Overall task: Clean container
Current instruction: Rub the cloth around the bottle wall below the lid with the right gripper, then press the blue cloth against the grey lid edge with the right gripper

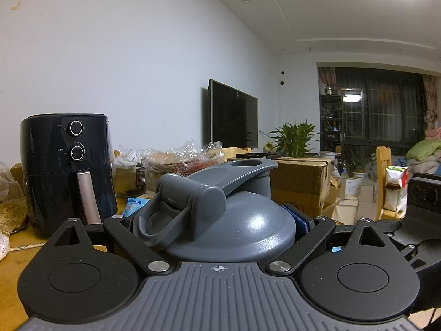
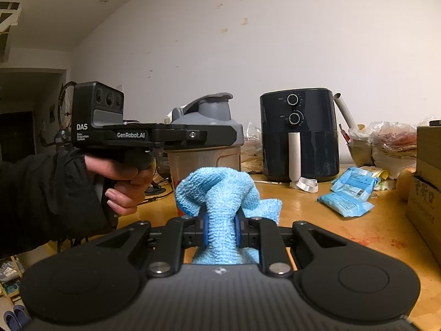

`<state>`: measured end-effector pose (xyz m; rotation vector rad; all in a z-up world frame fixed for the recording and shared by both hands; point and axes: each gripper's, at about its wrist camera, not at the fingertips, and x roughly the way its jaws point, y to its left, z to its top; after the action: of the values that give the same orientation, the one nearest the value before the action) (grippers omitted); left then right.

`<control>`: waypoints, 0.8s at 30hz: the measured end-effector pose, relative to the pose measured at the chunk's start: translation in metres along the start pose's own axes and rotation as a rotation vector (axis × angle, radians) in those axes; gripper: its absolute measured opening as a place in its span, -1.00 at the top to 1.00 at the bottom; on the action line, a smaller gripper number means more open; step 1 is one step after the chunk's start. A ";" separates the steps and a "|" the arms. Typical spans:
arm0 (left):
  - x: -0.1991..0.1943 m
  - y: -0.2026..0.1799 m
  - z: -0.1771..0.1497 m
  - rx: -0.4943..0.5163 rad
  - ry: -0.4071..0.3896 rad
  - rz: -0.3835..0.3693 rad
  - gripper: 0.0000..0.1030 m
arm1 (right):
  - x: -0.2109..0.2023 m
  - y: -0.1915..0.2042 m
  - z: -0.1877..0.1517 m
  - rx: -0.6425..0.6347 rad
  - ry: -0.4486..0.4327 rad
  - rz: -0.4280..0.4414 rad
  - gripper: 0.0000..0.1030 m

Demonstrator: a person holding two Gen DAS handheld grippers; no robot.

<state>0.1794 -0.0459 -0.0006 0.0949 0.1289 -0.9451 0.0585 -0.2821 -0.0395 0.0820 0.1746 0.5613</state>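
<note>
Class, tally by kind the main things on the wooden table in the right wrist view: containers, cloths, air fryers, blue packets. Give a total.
Lidded container: 1
Blue microfibre cloth, pinched in the right gripper: 1
Black air fryer: 1
Blue packets: 2
Total: 5

Grey container lid (image 1: 234, 220) between tongs (image 1: 217, 226)

The left gripper (image 2: 220, 135) carries white "DAS" on its camera block and "GenRobot.AI" on its side bar, while the print on the air fryer (image 2: 299, 135) dials is too small to read.
</note>
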 end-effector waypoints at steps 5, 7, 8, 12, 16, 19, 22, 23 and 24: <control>0.000 0.000 0.000 0.000 0.000 0.000 -0.84 | 0.008 0.000 0.006 -0.010 -0.008 0.009 0.75; 0.000 0.000 0.000 0.000 0.000 0.000 -0.84 | 0.012 0.001 0.008 -0.012 -0.010 0.014 0.75; 0.000 0.000 0.000 0.001 0.000 0.000 -0.84 | 0.013 0.001 0.008 -0.013 -0.010 0.016 0.75; 0.001 0.001 0.000 0.001 0.000 -0.001 -0.84 | 0.020 0.001 0.011 -0.012 -0.014 0.025 0.75; 0.001 0.002 0.000 0.003 0.003 -0.003 -0.84 | 0.025 0.002 0.013 -0.014 -0.021 0.028 0.74; 0.001 0.004 0.000 -0.005 0.001 -0.005 -0.84 | 0.028 0.002 0.016 -0.013 -0.022 0.034 0.74; 0.001 0.004 0.001 -0.002 0.004 -0.008 -0.85 | 0.028 0.001 0.016 -0.013 -0.024 0.040 0.74; 0.001 0.004 0.001 0.001 0.005 -0.008 -0.85 | 0.027 0.000 0.017 -0.013 -0.026 0.042 0.74; 0.001 0.003 0.001 0.003 0.005 -0.008 -0.85 | 0.026 0.000 0.018 -0.012 -0.030 0.045 0.74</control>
<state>0.1828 -0.0450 -0.0001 0.0999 0.1324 -0.9535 0.0837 -0.2686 -0.0257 0.0831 0.1404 0.6054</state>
